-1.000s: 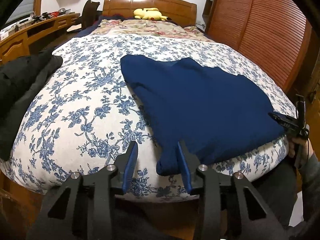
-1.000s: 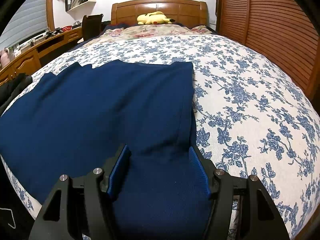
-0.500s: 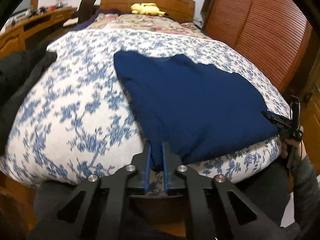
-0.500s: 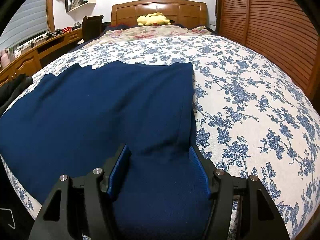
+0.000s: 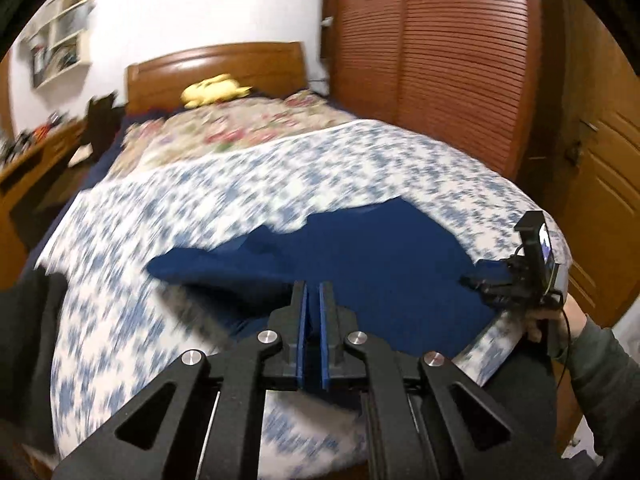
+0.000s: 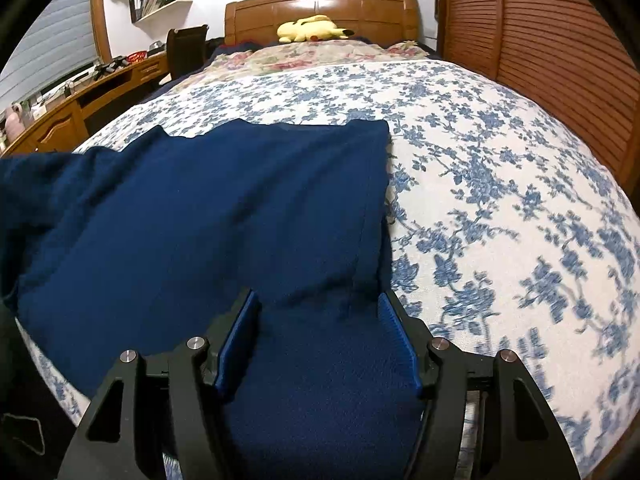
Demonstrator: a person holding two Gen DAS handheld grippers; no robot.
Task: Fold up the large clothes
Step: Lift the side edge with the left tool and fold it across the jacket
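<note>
A large navy garment (image 5: 380, 264) lies across the near end of the flowered bed (image 5: 360, 168). My left gripper (image 5: 313, 292) is shut on the garment's near left corner and holds it lifted, so that edge hangs clear of the bedspread with a shadow beneath; this view is motion-blurred. In the right wrist view the navy garment (image 6: 200, 208) spreads to the left. My right gripper (image 6: 318, 300) rests at its near right hem, jaws wide apart, with flat cloth lying between them. The right gripper (image 5: 474, 283) also shows in the left wrist view, held by a hand (image 5: 538, 322).
A yellow plush toy (image 6: 312, 29) lies by the wooden headboard (image 6: 320, 4). Louvred wardrobe doors (image 5: 440, 60) run along the right of the bed. A wooden desk (image 6: 80, 100) stands on the left. Dark clothing (image 5: 24, 320) lies at the bed's left edge.
My left gripper closed on the garment's near left corner, then rose and swung toward the right, lifting that edge off the bed. The right gripper stayed where it was.
</note>
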